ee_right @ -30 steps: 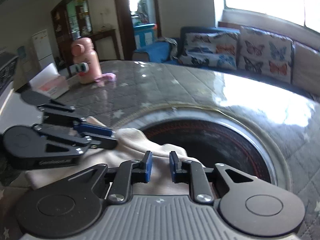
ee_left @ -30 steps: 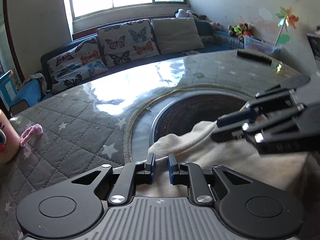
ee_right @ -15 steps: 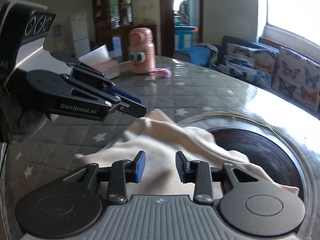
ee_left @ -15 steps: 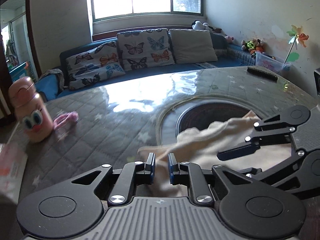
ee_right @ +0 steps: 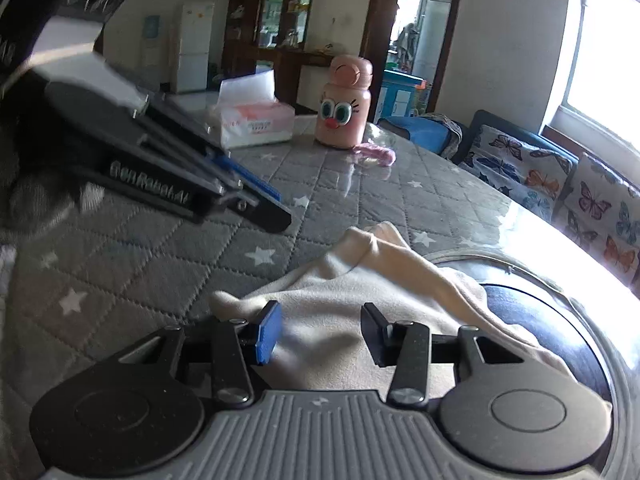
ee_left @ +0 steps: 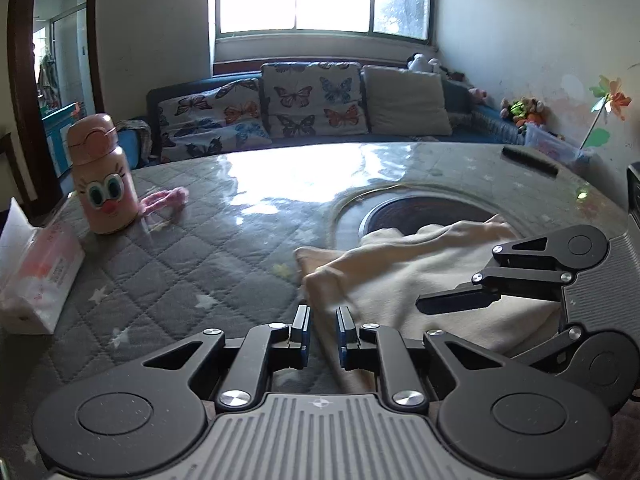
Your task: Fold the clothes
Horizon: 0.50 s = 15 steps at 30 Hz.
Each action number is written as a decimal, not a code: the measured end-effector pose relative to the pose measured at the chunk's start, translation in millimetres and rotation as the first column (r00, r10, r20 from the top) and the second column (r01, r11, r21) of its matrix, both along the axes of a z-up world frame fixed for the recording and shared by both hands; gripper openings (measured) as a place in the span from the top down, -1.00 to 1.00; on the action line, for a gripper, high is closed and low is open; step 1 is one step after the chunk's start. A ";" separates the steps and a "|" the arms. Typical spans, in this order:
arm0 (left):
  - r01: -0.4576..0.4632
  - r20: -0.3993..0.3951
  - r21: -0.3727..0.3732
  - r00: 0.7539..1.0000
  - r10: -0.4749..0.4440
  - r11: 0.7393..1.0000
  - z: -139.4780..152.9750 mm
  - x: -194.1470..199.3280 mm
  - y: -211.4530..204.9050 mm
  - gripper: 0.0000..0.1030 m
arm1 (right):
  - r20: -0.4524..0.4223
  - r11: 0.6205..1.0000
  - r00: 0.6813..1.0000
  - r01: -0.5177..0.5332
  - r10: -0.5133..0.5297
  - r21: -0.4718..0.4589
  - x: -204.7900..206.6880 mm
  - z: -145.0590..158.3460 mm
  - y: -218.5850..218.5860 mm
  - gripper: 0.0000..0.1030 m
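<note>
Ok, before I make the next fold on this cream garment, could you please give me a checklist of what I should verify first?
1. Right hand-held gripper open: ok. Its jaws stand wide apart above the cream garment.
2. Left hand-held gripper gripping fabric: cannot tell. Its jaws are nearly together, and the right wrist view shows no cloth hanging from it.
3. Garment lying flat: not ok. It is bunched into ridges.
4. Garment fully on the quilted cover: not ok. Part of it lies over the dark round inset.
5. Pink bottle and tissue box clear of the garment: ok. Both stand apart from it.
</note>
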State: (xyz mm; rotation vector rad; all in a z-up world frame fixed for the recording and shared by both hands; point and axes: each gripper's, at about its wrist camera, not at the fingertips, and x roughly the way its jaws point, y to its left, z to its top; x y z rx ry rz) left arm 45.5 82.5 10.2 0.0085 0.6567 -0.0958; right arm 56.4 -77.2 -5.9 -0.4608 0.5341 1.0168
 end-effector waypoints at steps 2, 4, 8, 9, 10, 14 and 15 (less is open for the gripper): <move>0.022 0.004 -0.014 1.000 -0.022 1.000 -0.4 0.6 -6.3 0.69 | -0.028 1.000 1.000 0.011 -0.011 0.020 1.4 4.6 -7.1 0.12; 0.047 0.004 -0.019 0.999 -0.046 0.999 -2.2 3.7 -14.4 0.69 | -0.060 0.998 0.997 0.051 -0.049 0.039 3.6 9.5 -22.5 0.12; 0.083 -0.010 -0.032 0.997 -0.083 0.996 -10.4 11.7 -29.1 0.69 | -0.082 0.991 0.989 0.126 -0.122 0.039 8.6 10.9 -48.4 0.11; 0.086 -0.019 -0.032 0.996 -0.087 0.996 -14.0 14.1 -31.9 0.69 | -0.094 0.988 0.984 0.153 -0.148 0.038 11.0 10.8 -56.9 0.11; 0.090 -0.028 -0.031 0.996 -0.091 0.995 -17.5 16.5 -34.6 0.69 | -0.109 0.982 0.978 0.186 -0.181 0.038 13.8 10.7 -67.8 0.11; 0.089 -0.059 -0.025 0.994 -0.091 0.996 -30.9 22.2 -37.4 0.69 | -0.161 0.961 0.950 0.275 -0.265 0.041 22.6 8.4 -99.3 0.11; 0.089 -0.064 -0.028 0.994 -0.090 0.996 -33.3 23.0 -36.5 0.68 | -0.177 0.953 0.940 0.302 -0.291 0.039 25.9 6.6 -108.4 0.11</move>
